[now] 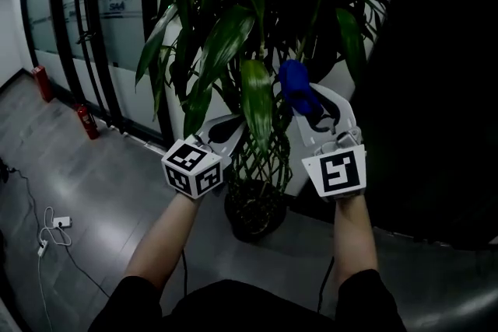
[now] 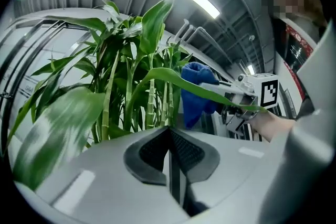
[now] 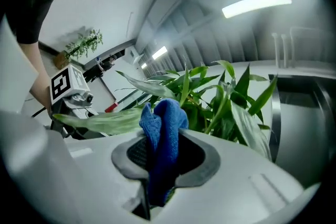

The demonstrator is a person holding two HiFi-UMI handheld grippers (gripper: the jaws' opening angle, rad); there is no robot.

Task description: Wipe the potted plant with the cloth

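1. Right gripper (image 1: 315, 109): jaws pinch a bunched blue cloth (image 1: 294, 82). The cloth sticks up past the tips, just right of the long drooping leaf (image 1: 257, 109), level with its upper half. Contact with the leaf can't be told.
2. Left gripper (image 1: 229, 127): jaws pressed together with nothing between them, just left of the leaf and lower down.
3. Risk: nothing backs the leaf. It would probably swing away from a push, so the cloth skids off without cleaning. The closed left jaws can't steady it as they are.
4. Risk: the leaf looks thin and floppy. Hard pressure or a tug toward its tip could crease or tear it.
5. Risk: only the cloth's middle is clamped, and the loose top may snag on neighbouring leaves and pull free.
6. Container: dark pot (image 1: 253, 218) on the floor, straight below the leaf. It holds braided bamboo stems (image 1: 261, 167); the soil is not visible. A shove on the stems might rock it.
7. Far left of the leaf: two red fire extinguishers (image 1: 87, 120) by a glass wall (image 1: 117, 12), probably out of the way.
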